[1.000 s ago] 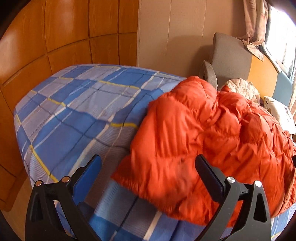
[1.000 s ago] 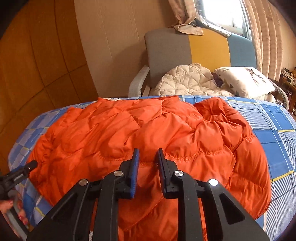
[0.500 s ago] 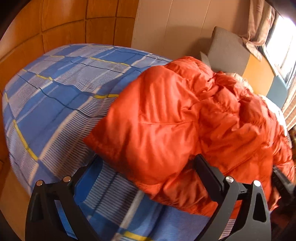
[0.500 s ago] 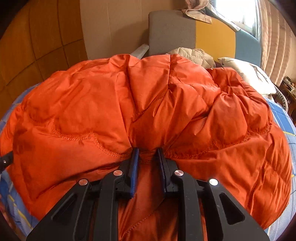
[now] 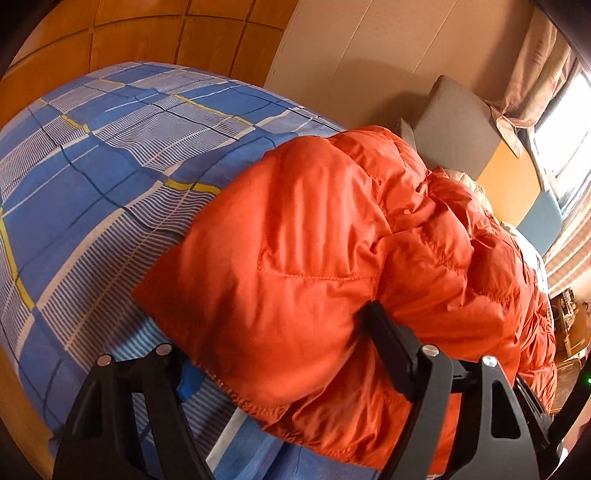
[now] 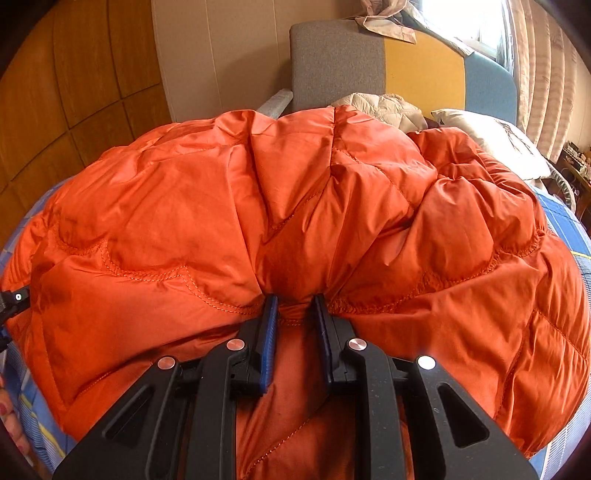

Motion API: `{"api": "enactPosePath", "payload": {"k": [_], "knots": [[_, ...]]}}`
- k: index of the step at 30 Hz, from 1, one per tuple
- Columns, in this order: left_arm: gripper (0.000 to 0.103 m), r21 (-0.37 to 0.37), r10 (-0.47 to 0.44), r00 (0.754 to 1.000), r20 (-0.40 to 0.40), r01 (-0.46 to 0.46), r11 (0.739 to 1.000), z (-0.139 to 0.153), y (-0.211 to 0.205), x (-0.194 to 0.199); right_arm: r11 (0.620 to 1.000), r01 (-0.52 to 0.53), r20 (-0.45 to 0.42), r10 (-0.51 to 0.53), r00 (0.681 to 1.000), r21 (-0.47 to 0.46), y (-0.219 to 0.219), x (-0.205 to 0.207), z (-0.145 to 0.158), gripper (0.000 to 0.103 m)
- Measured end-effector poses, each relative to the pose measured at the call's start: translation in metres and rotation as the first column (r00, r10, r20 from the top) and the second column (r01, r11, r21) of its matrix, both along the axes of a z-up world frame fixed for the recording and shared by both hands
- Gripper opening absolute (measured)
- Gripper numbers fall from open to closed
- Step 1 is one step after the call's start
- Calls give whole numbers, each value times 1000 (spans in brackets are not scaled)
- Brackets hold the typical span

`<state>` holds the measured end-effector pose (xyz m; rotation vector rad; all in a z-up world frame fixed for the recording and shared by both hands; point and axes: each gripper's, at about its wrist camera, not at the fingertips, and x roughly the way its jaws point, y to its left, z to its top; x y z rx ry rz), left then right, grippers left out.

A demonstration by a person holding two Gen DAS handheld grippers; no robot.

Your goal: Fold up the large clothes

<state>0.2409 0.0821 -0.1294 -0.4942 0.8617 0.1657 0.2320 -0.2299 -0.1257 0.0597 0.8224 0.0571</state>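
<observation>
An orange quilted puffer jacket lies bunched on a bed with a blue checked sheet. My left gripper is open, its jaws wide apart with the jacket's near edge lying between them. My right gripper is shut on a fold of the jacket and holds it lifted off the bed, so the fabric billows up in front of it. The left gripper's tip shows at the left edge of the right wrist view.
A grey, yellow and blue chair stands past the bed with a beige quilted jacket and a white pillow on it. Wooden wall panels are at the left. Curtains and a window are at the right.
My right gripper has pulled the gripped fold up and toward me, bunching the jacket. My left gripper has moved in to the jacket's edge, which now sits between its open jaws.
</observation>
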Motion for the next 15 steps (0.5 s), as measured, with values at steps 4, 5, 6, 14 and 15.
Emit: {"api": "enactPosePath", "payload": {"k": [4, 5, 6, 14, 15], "knots": [[66, -25, 5, 1000, 22, -5, 1000, -2, 2, 3, 1000, -2, -3, 2, 1000, 17, -5, 2, 0, 21], [62, -44, 12, 999, 30, -11, 999, -2, 4, 2, 1000, -3, -3, 3, 1000, 17, -5, 3, -1, 20], [57, -61, 19, 999, 39, -16, 998, -2, 6, 1, 1000, -4, -3, 4, 1000, 16, -4, 3, -1, 21], [86, -88, 35, 998, 44, -31, 996, -12, 11, 6, 1000, -13, -2, 13, 1000, 20, -6, 3, -1, 20], [84, -98, 37, 998, 49, -32, 995, -12, 10, 9, 1000, -14, -2, 14, 1000, 21, -6, 3, -1, 21]]}}
